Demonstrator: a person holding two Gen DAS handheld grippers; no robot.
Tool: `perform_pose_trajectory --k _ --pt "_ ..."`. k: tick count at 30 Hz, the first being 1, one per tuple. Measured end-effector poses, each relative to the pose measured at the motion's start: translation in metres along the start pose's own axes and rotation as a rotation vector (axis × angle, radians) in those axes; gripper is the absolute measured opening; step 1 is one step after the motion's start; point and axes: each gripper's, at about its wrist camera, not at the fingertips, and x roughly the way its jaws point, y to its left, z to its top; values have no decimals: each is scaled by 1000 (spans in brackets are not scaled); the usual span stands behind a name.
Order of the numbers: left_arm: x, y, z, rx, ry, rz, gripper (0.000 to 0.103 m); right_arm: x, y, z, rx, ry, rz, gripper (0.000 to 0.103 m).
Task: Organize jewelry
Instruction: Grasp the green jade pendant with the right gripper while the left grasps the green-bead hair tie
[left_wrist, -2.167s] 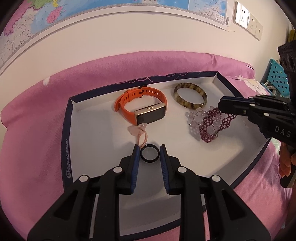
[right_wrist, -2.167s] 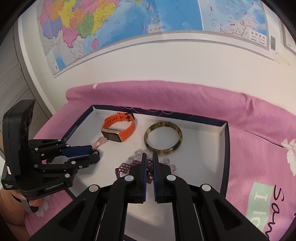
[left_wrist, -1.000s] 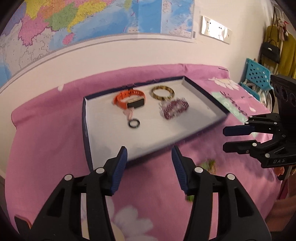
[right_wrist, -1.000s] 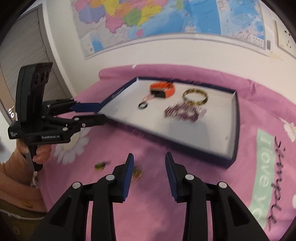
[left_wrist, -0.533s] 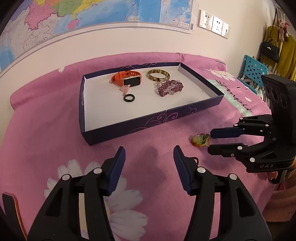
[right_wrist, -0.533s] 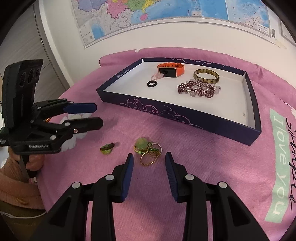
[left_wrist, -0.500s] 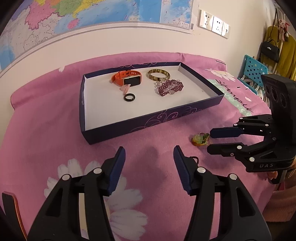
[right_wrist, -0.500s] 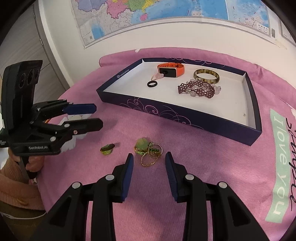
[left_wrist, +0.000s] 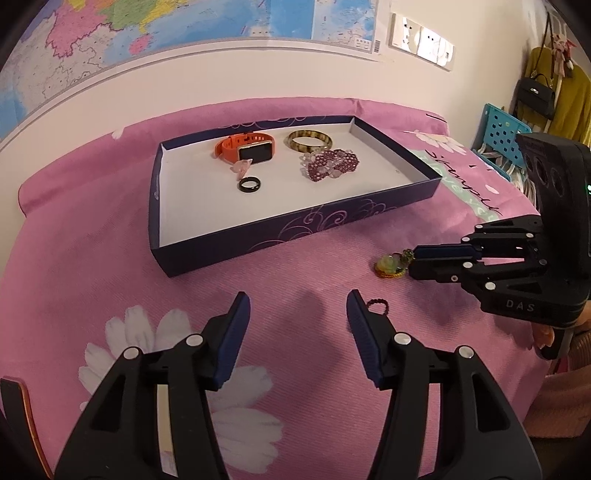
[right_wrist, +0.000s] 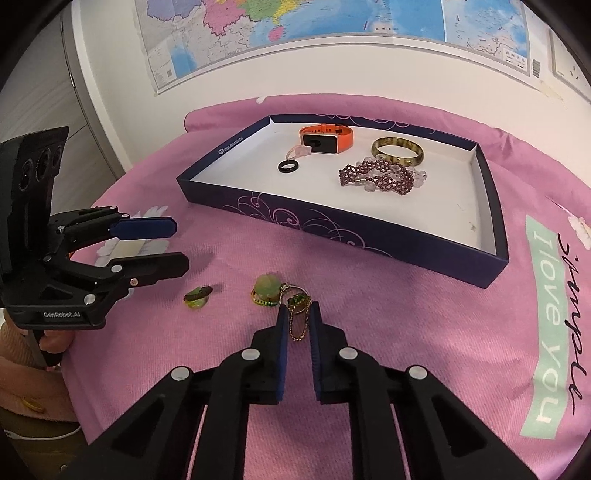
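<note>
Right wrist view: closing on gold chain of green pendant (right_wrist: 266, 291), on pink cloth short of navy tray (right_wrist: 495, 254).

Left gripper (right_wrist: 177, 245) half open, empty, above small green charm (right_wrist: 197, 297). Right gripper (right_wrist: 295, 314) narrowing, chain (right_wrist: 297, 328) between pads. Pinch near ring; lift slowly, avoid dragging cloth.

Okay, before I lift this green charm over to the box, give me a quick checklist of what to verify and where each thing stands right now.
1. Green charm lined up with right hand-held gripper: ok, its chain lies between the closing jaws.
2. Firm grip on the chain: cannot tell.
3. Left hand-held gripper out of the way: ok, open, nothing between its jaws.
4. Free space in the box: ok, bare floor at its near right.
5. Small green piece clear of the lift: ok, lying apart on the cloth.
</note>
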Motion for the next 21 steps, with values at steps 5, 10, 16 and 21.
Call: perform_pose_trajectory --k 5,10,16,21 --pt "-3 -7 -2 25 2 -30 54 -2 -3 -1 14 -5 4 1" --pt "-2 -20 -4 72 20 -88 54 -8 -9 -2 32 -18 1 1" --pt "10 -32 -5 83 63 -127 49 -13 -12 -3 47 -32 3 1" --pt "14 -31 -6 63 81 -132 37 -15 -13 -2 51 -39 6 1"
